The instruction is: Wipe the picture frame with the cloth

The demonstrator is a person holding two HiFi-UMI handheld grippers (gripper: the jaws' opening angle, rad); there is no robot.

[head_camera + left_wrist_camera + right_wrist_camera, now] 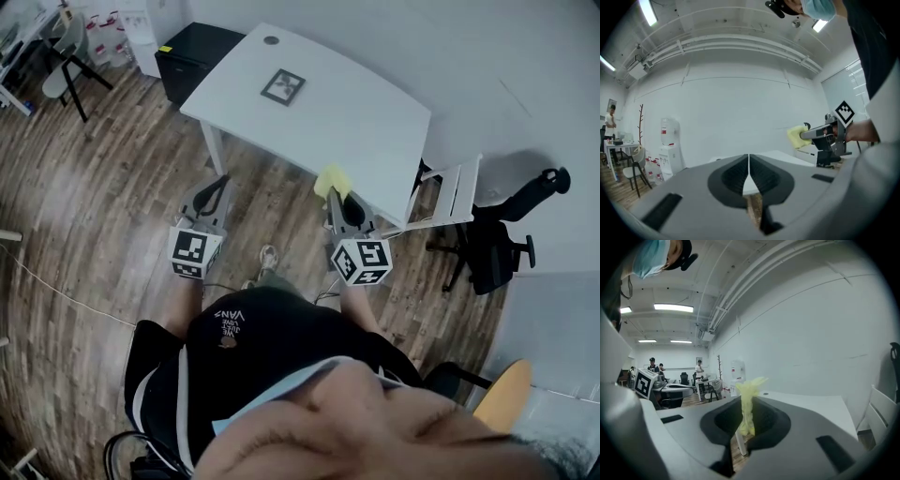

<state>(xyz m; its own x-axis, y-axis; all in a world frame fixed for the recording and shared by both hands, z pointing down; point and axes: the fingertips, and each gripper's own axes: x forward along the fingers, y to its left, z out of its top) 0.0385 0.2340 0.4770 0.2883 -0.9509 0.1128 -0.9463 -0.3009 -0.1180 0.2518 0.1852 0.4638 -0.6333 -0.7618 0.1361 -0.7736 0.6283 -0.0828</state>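
Note:
A small dark picture frame [282, 86] lies flat on the white table [375, 141], toward its far side. My right gripper [339, 199] is shut on a yellow cloth [332, 179], held in the air just short of the table's near edge. The cloth [747, 404] stands pinched between the right jaws in the right gripper view. My left gripper [217, 190] hangs over the wooden floor to the left of the table, shut and empty. From the left gripper view the right gripper and its cloth [797, 136] show off to the right.
A black cabinet [197, 56] stands at the table's far left end. A white rack [455, 192] and a black office chair [502, 244] sit to the right of the table. Another chair [66, 61] and a water dispenser [669, 145] are at the far left. People stand far off across the room.

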